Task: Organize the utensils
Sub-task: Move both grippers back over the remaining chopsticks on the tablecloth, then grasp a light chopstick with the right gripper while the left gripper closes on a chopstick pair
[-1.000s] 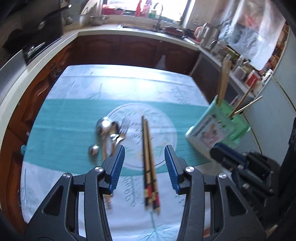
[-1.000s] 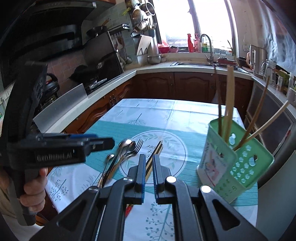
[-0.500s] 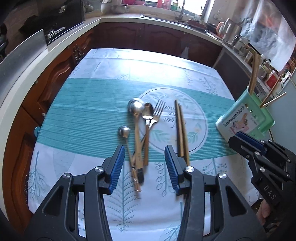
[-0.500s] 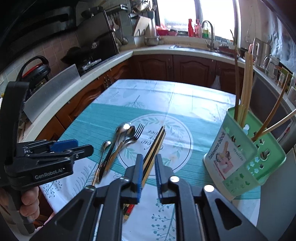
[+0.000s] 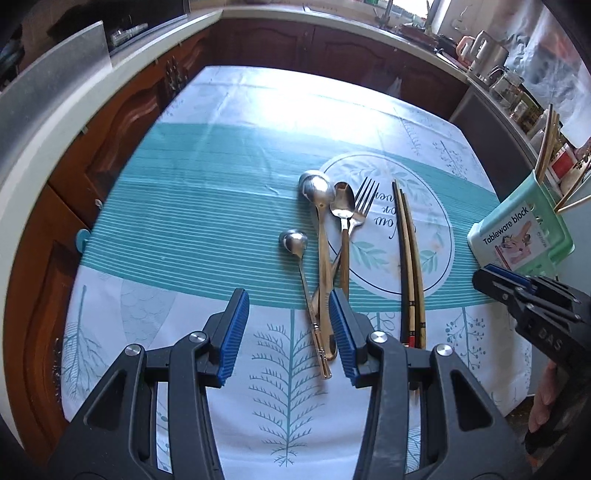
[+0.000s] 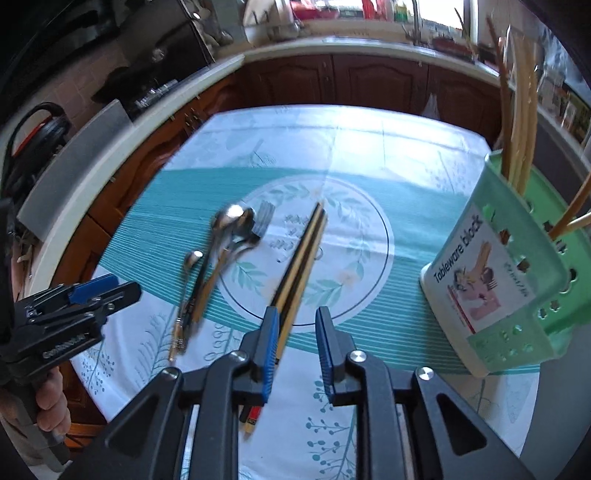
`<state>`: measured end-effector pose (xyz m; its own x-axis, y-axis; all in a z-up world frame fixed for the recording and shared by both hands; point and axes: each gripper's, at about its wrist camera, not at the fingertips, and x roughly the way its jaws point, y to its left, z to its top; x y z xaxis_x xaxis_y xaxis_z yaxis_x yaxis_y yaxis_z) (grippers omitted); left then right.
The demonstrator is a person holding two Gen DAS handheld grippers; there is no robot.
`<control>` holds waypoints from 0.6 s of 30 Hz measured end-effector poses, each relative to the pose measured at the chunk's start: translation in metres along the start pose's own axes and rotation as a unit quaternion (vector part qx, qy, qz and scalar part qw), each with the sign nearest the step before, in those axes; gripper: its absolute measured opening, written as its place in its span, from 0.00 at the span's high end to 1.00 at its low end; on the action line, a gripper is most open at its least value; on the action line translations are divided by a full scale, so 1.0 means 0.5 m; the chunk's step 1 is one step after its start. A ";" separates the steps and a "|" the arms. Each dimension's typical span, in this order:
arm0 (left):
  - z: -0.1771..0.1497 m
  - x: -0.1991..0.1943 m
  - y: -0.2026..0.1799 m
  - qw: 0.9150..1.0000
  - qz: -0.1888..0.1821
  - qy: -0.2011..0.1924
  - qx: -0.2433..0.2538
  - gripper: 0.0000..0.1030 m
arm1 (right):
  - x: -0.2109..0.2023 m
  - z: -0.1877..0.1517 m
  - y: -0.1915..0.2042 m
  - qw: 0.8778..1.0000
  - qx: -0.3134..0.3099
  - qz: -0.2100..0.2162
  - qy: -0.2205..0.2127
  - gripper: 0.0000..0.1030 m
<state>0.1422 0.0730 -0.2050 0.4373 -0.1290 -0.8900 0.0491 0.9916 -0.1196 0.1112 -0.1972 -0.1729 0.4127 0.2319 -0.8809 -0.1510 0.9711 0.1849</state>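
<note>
Early stage. From left to right on the bench (image 5: 221, 155): small spoon (image 5: 293, 242), two larger spoons (image 5: 319, 192), fork (image 5: 364, 201) and chopsticks (image 5: 410, 258), all still lying loose. The left gripper (image 5: 288, 325) hangs over the spoon handles, fingers apart and empty. The right gripper (image 6: 295, 343), fingers just widened, narrow and empty, stands by the chopsticks. The green holder (image 6: 517, 280), far right, already contains several sticks.

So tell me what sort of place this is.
A home kitchen, most likely: wooden cabinets run under a pale countertop, a sink tap stands by the window, and kettles sit on the counter.
</note>
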 end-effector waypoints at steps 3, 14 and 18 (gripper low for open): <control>0.013 0.022 0.007 1.000 -0.010 0.020 -0.004 0.60 | 0.034 0.019 -0.016 0.999 0.018 0.013 0.034 0.80; 0.062 0.081 -0.049 0.996 -0.046 0.075 0.024 0.69 | 0.172 0.077 -0.031 0.986 0.071 0.025 0.152 0.87; 0.067 0.087 -0.068 0.995 -0.049 0.077 0.033 0.69 | 0.180 0.080 -0.022 0.985 0.066 0.011 0.158 0.92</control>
<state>0.1897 0.0337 -0.2249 0.2848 -0.2190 -0.9332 0.1448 0.9722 -0.1839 0.1857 -0.1849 -0.2367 0.1070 0.2440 -0.9639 -0.0296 0.9698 0.2422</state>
